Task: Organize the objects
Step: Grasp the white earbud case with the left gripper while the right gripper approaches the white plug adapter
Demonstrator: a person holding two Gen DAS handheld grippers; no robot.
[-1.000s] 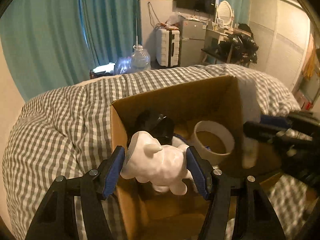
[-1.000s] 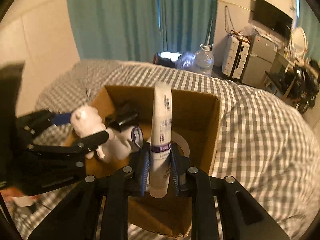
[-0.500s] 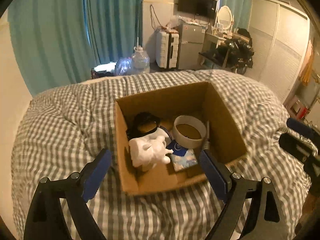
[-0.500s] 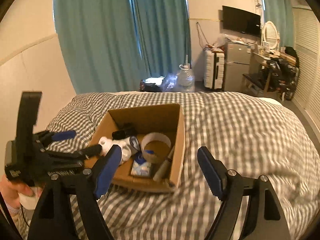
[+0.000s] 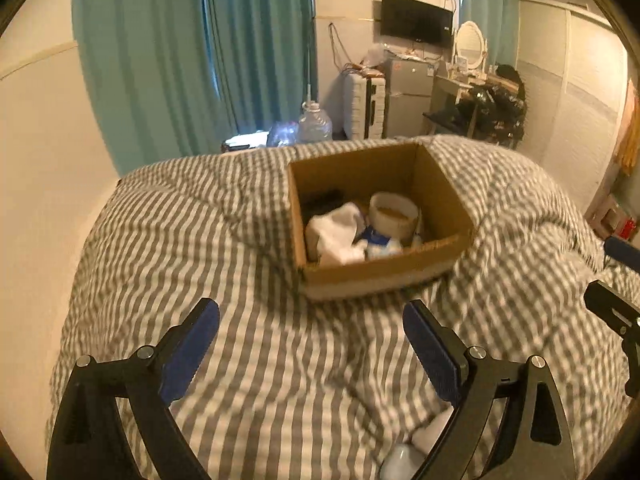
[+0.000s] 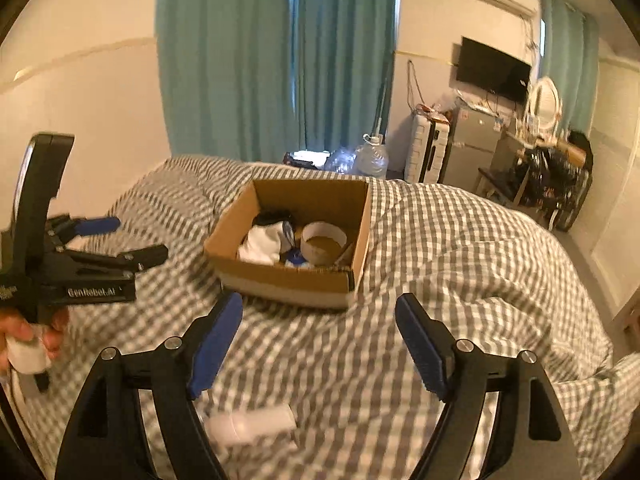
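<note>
Cardboard box (image 5: 384, 272) sits on the checked bed cover (image 5: 200, 240), at about 12 o'clock from both grippers and well apart from them. Contents visible: a white soft toy (image 5: 336, 232) at the box's 9 o'clock side, a roll of tape (image 5: 394, 210) at its 3 o'clock side, a dark item behind the toy, a small blue-and-white packet in front. Details are blurred.

Left gripper (image 5: 312, 344): jaws wide apart, holding nothing. Right gripper (image 6: 318, 340): jaws wide apart, holding nothing.

One loose item remains outside the box: a white tube (image 6: 252, 424) lying flat on the cover at 6 o'clock in the right wrist view, just below the right gripper's left finger. A pale object shows at 5 o'clock in the left wrist view; probably the same tube, cannot confirm.

Assessment: between placements, with both tools free. The next move calls for lowering the right gripper over the tube, jaws across its narrow width, then carrying it to the box.
</note>
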